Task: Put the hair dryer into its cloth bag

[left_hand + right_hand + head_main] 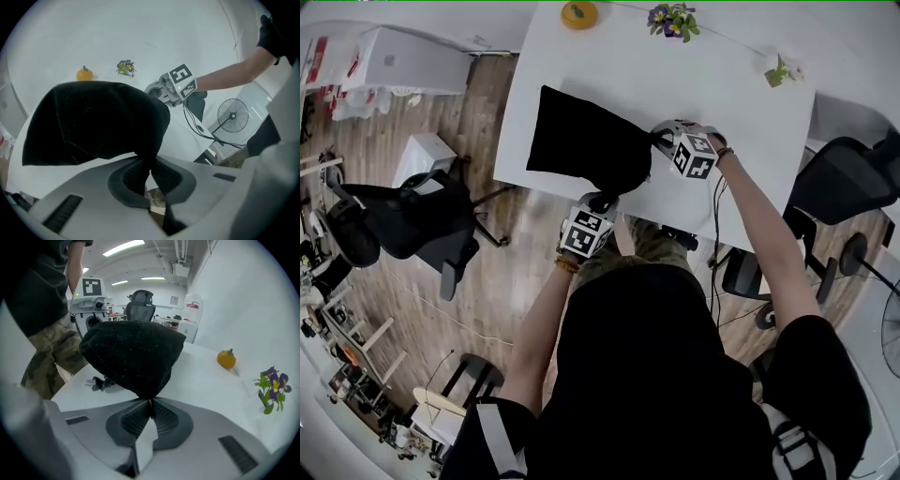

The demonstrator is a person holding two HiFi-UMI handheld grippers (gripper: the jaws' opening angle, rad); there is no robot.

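A black cloth bag [581, 141] lies bulging on the white table [722, 103], its near end lifted off the surface. My left gripper [598, 202] is shut on the bag's edge at the table's front; the cloth is pinched between its jaws [149, 171]. My right gripper [658, 139] is shut on the same end further right, with a fold of cloth [136, 357] running down into its closed jaws [151, 404]. The hair dryer itself is hidden. A black plug [96, 383] pokes out onto the table below the bag.
An orange pumpkin-shaped ornament [579, 14] and purple flowers [672, 19] stand at the table's far edge, a small plant [780, 70] at the right. Black office chairs [403, 220] [848, 178] flank the table. A floor fan [233, 115] stands beyond it.
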